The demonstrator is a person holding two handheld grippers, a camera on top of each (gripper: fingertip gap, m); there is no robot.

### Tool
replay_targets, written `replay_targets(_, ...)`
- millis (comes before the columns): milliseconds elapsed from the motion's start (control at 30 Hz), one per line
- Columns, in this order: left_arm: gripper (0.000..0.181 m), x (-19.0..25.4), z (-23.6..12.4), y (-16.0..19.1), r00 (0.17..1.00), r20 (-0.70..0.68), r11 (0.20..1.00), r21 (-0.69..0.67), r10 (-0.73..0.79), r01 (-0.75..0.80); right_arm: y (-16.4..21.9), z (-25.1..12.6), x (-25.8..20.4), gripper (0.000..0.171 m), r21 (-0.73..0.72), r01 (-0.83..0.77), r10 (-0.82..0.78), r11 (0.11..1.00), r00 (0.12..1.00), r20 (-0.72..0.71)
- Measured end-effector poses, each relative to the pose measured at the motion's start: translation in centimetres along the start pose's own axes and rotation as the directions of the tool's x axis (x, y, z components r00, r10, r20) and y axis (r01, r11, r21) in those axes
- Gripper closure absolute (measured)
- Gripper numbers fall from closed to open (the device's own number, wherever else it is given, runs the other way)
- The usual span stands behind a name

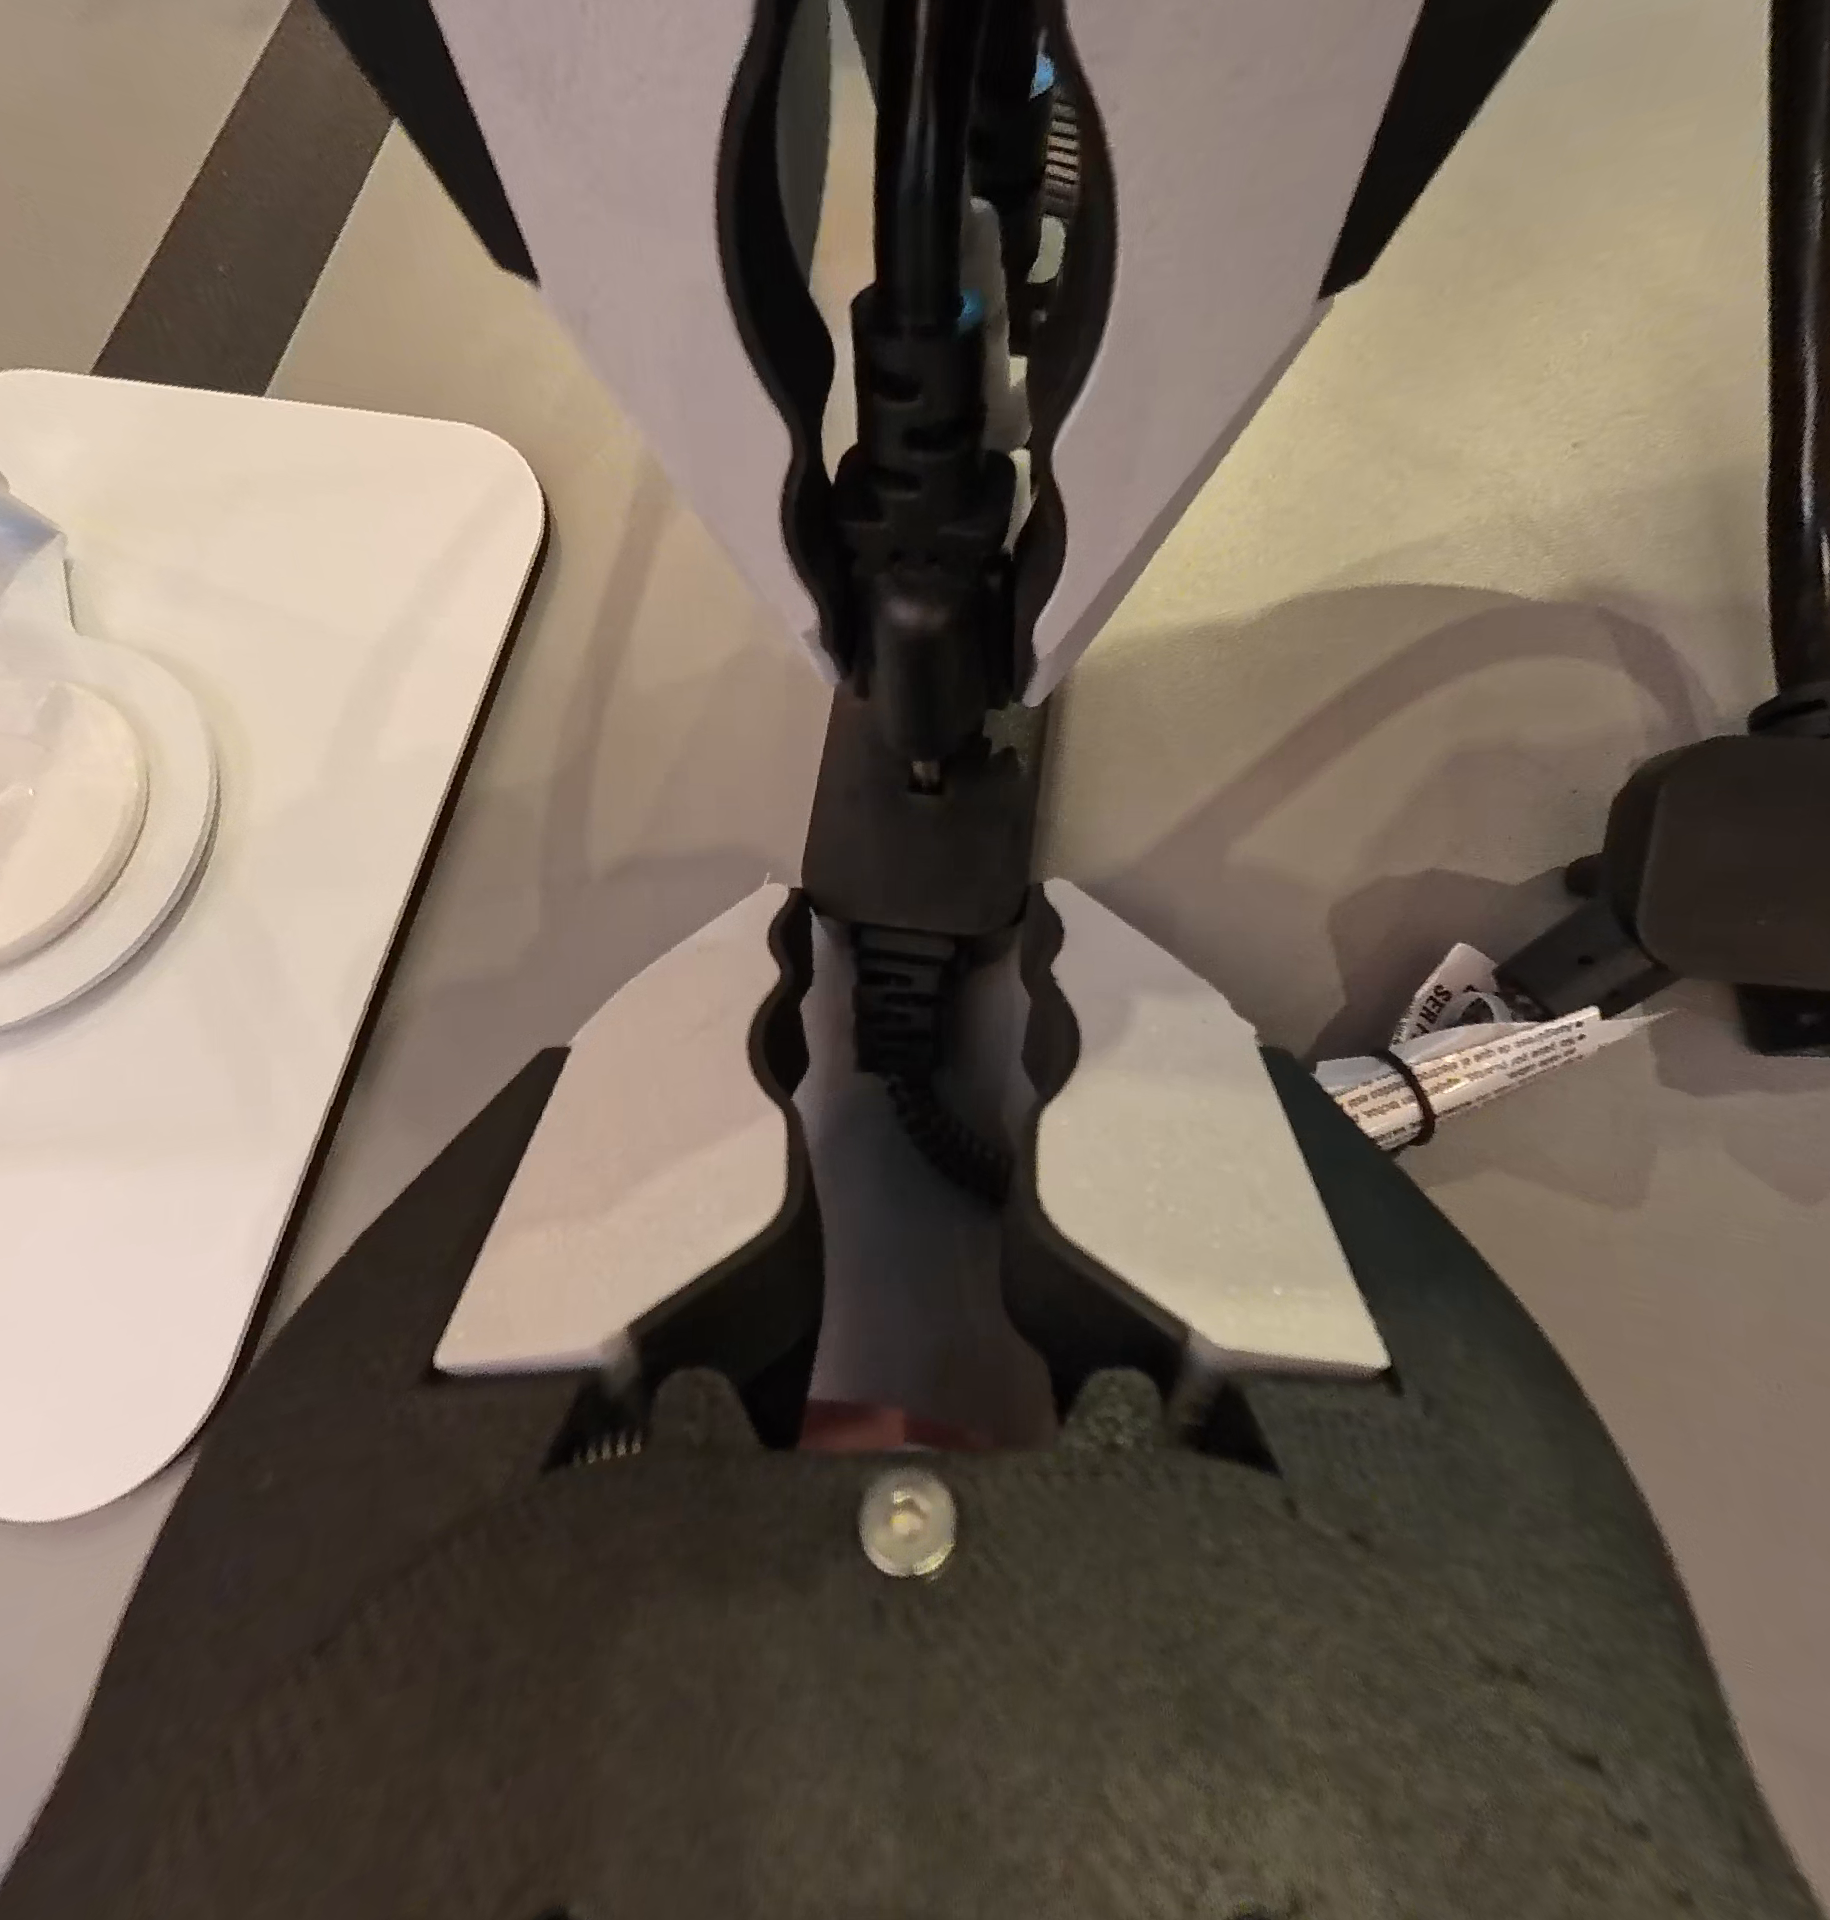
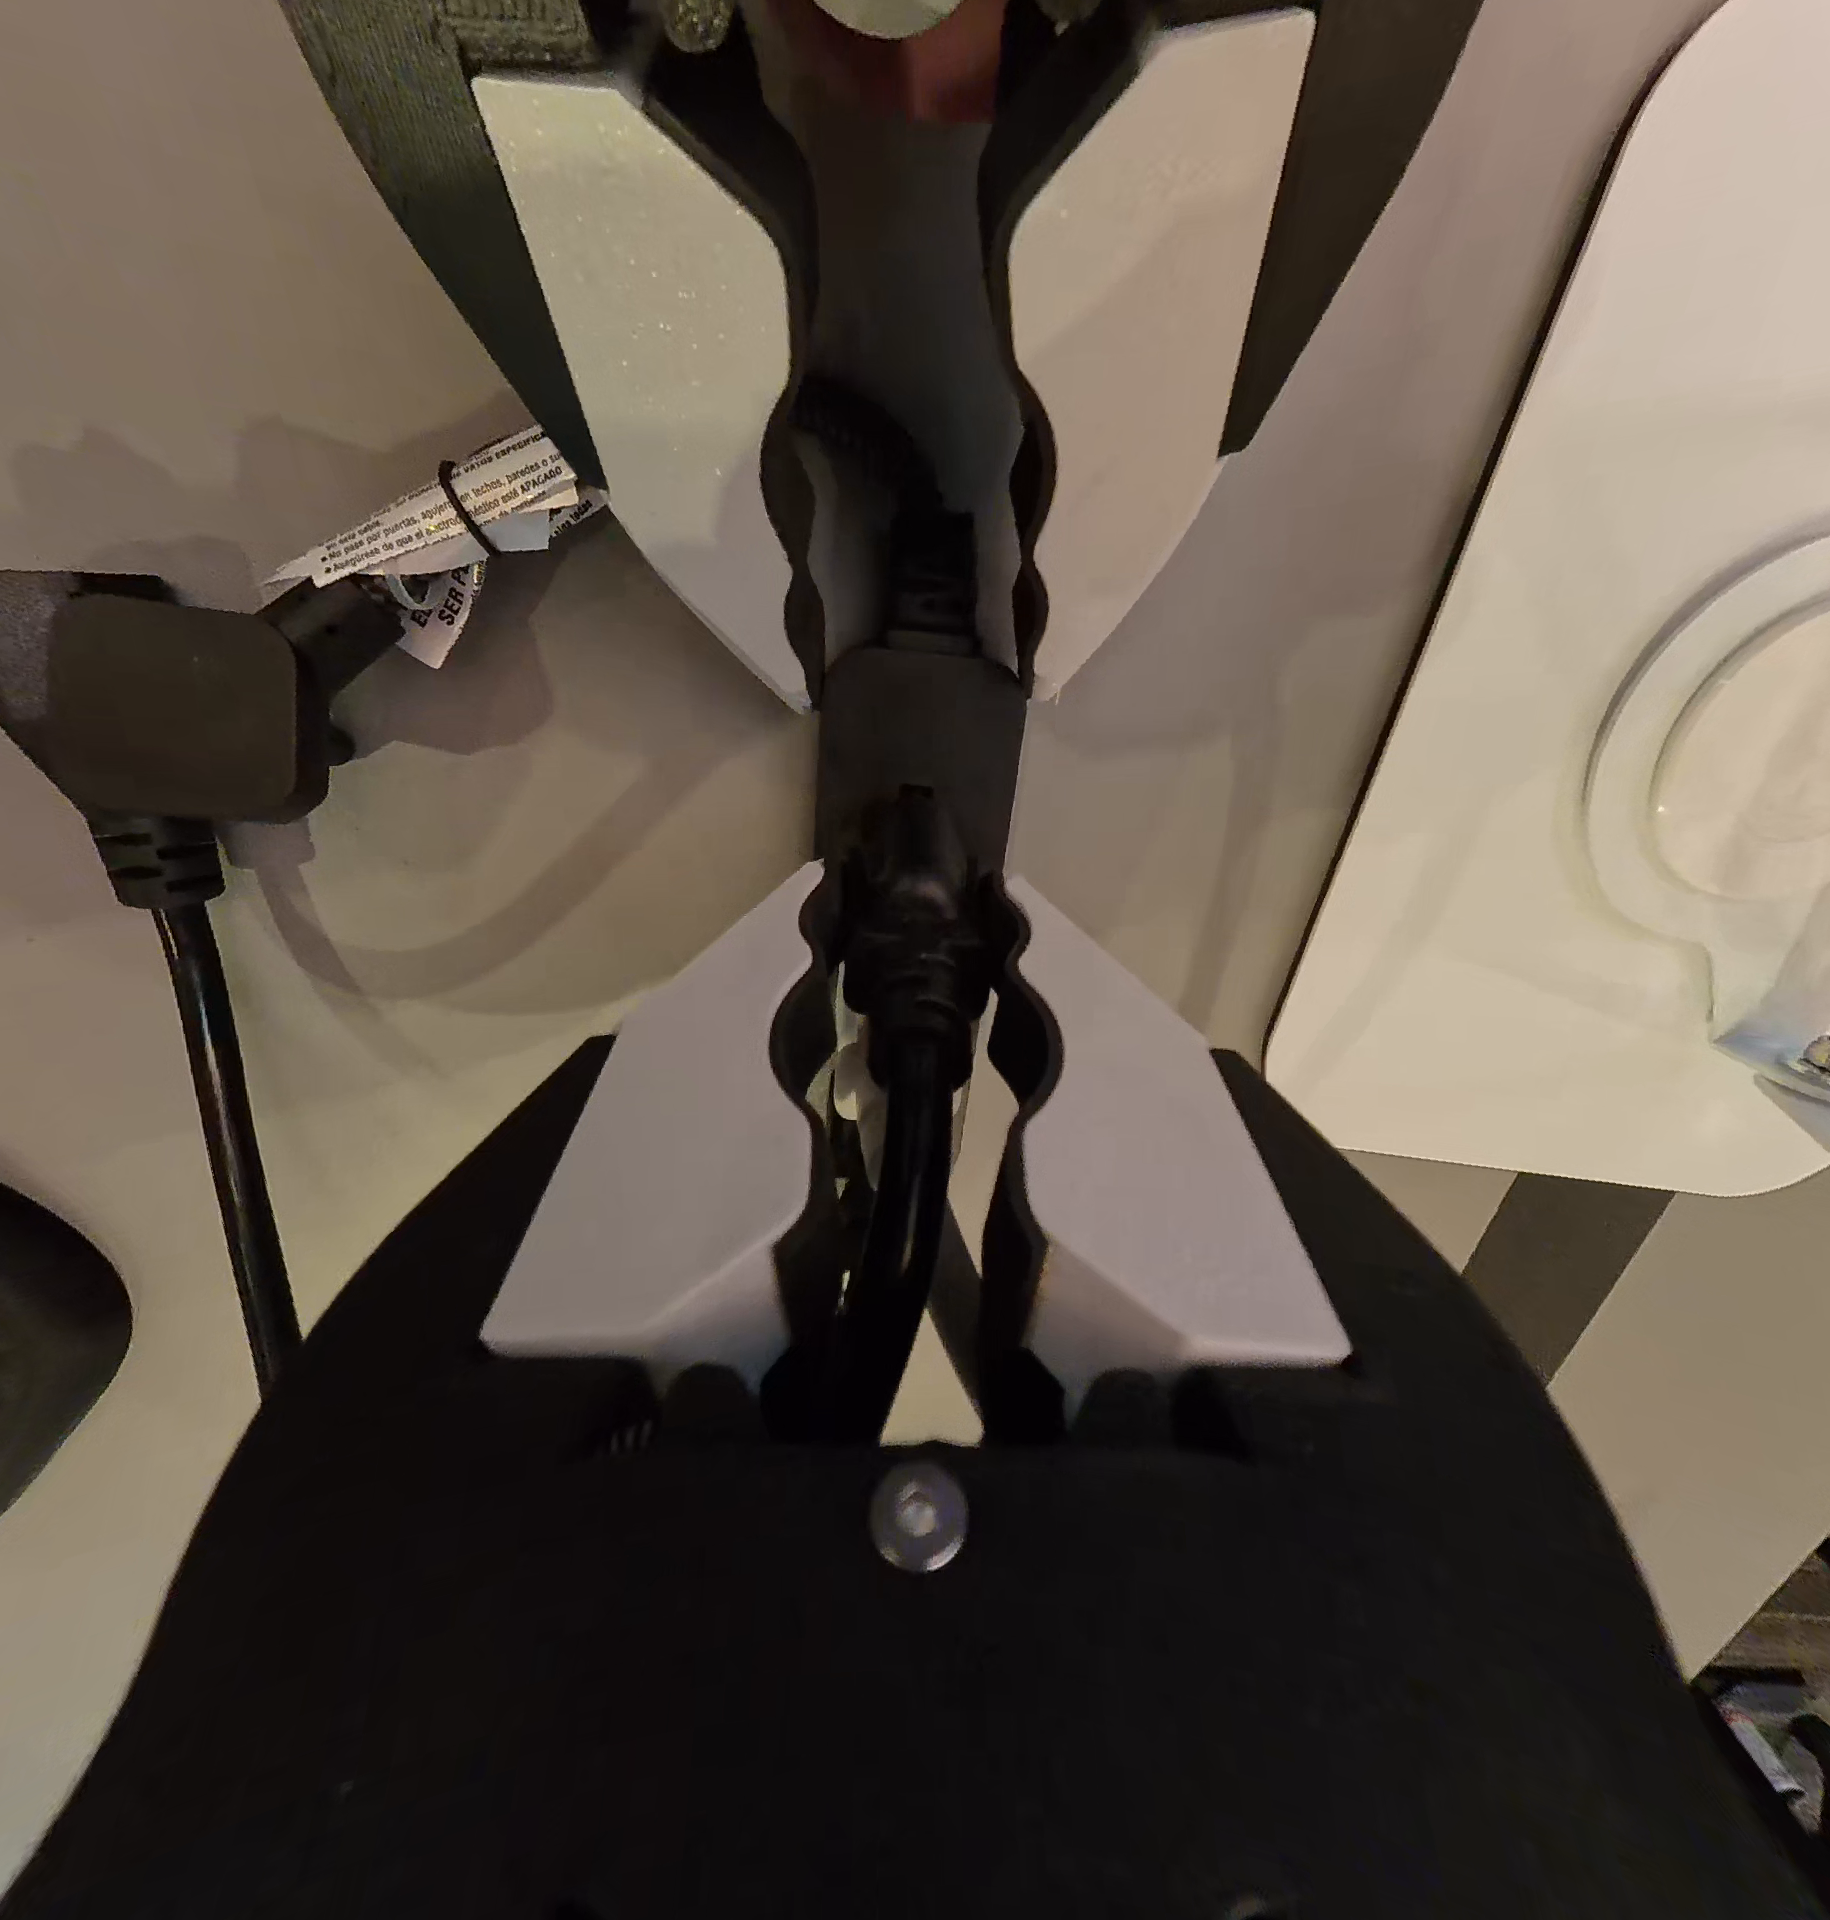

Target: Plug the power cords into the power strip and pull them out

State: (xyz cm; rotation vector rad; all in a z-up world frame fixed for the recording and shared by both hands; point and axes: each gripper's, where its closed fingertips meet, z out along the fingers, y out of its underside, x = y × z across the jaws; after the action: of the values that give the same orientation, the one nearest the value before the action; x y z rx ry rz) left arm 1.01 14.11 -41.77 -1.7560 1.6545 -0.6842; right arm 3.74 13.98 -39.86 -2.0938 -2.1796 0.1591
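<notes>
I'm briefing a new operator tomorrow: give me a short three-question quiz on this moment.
1. True or false: the right gripper is closed on a black plug.
2. What does the left gripper hold? A) the black socket block; B) a white mug; C) nothing.
3. Fill in: the cord next to the idle black plug carries a white paper ____.

Key: 1 true; 2 A; 3 tag.
</notes>
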Motion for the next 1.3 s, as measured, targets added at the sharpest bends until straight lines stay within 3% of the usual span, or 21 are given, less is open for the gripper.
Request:
replay_targets(367,0.15,0.41,-0.67,0.29,0.995,-0.07,0.998,0.013,-0.064,0.065,-0.05,0.07,-0.19,0.148,0.016,0.052,-0.051,0.999,0.998,-0.037)
replay_targets(1300,0.15,0.41,-0.15,0.82,0.999,-0.04,0.999,-0.035,-0.037,0.036,-0.07,0.28,-0.21,0.147,0.0,0.048,-0.048,0.999,0.998,-0.047)
